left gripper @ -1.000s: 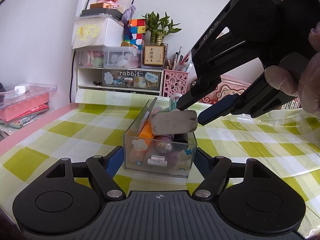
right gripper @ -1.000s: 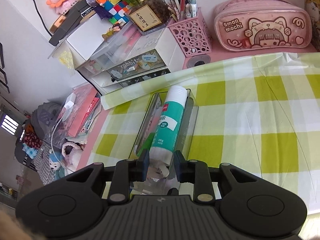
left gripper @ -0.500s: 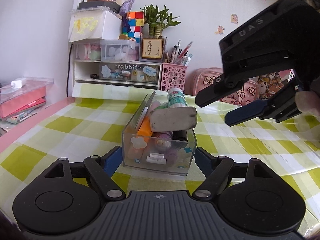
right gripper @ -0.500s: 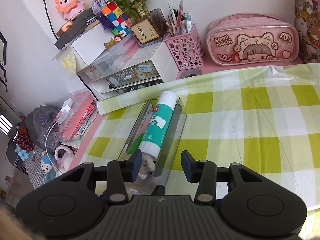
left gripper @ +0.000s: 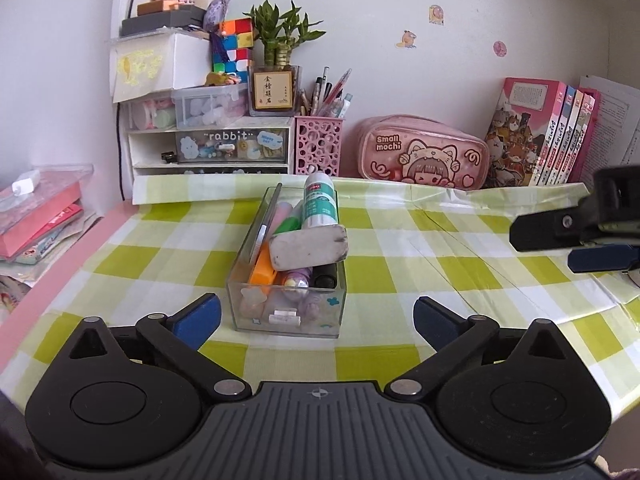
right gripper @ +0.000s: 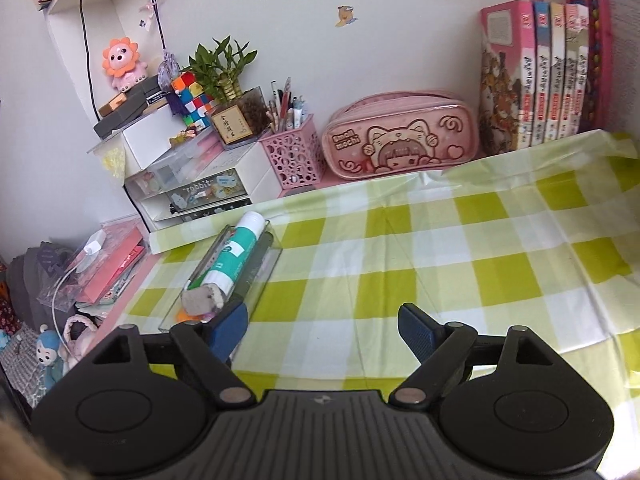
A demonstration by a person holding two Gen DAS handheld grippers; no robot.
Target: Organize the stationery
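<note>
Both grippers are standing wide apart, their jaws having just been opening, and I am seeing nothing between either pair; left gripper (left gripper: 316, 316) is hanging just short of the clear box (left gripper: 286, 312), its blue pads (left gripper: 198, 316) flanking the box's near corners without touching; right gripper (right gripper: 322, 326) is sitting off to the right of the box (right gripper: 256, 280), over bare green-checked cloth (right gripper: 440, 248), and its fingertips are showing at the right edge of the left wrist view (left gripper: 576, 240).

Stationery is lying inside the box, heaped above the rim; a grubby white eraser (left gripper: 308, 246) is resting across the top of the pile; the white-and-teal glue stick (left gripper: 319, 204) is lying lengthwise behind it, its far end poking over the back wall; an orange piece (left gripper: 262, 268) and a green cap (left gripper: 287, 225) are showing below; smaller bits I cannot make out.

Further back, along the wall: pink lattice pen holder (left gripper: 318, 146), pink cat pencil case (left gripper: 424, 154), row of books (left gripper: 548, 132), white drawer unit (left gripper: 212, 148).
</note>
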